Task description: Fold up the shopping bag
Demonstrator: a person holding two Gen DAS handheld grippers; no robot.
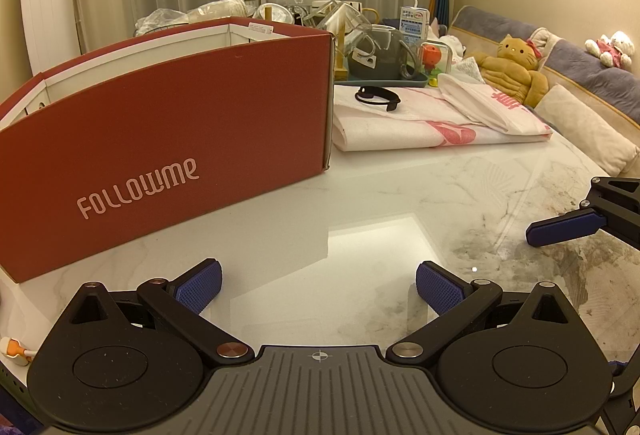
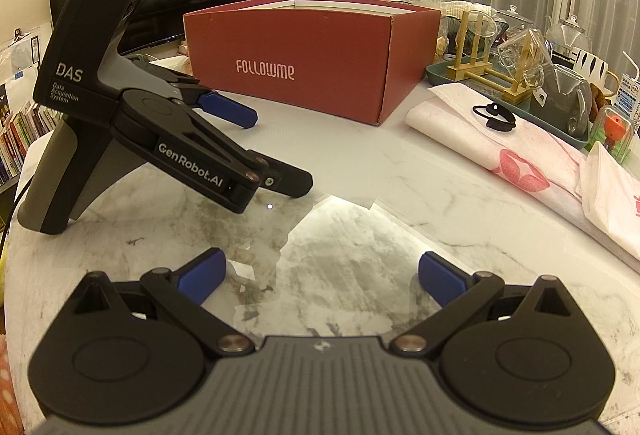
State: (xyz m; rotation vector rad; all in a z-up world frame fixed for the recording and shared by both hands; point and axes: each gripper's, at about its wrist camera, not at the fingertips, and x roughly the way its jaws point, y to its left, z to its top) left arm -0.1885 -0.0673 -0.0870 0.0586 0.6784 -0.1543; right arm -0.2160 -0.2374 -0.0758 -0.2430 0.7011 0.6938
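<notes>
left gripper [image 1: 318,285]: fingers spread wide, nothing in them, sitting on the marble table [image 1: 380,195]
right gripper [image 2: 322,273]: same deal, wide apart and empty
shopping bag [image 1: 432,115]: white with pink print, lying flat just right of the red box [image 1: 168,131], black headset [image 1: 378,96] on top

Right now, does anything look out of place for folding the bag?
Yes: a black headset lies on top of the white bag, which would get in the way of folding. Both claws, left and right, are open and empty.
</notes>
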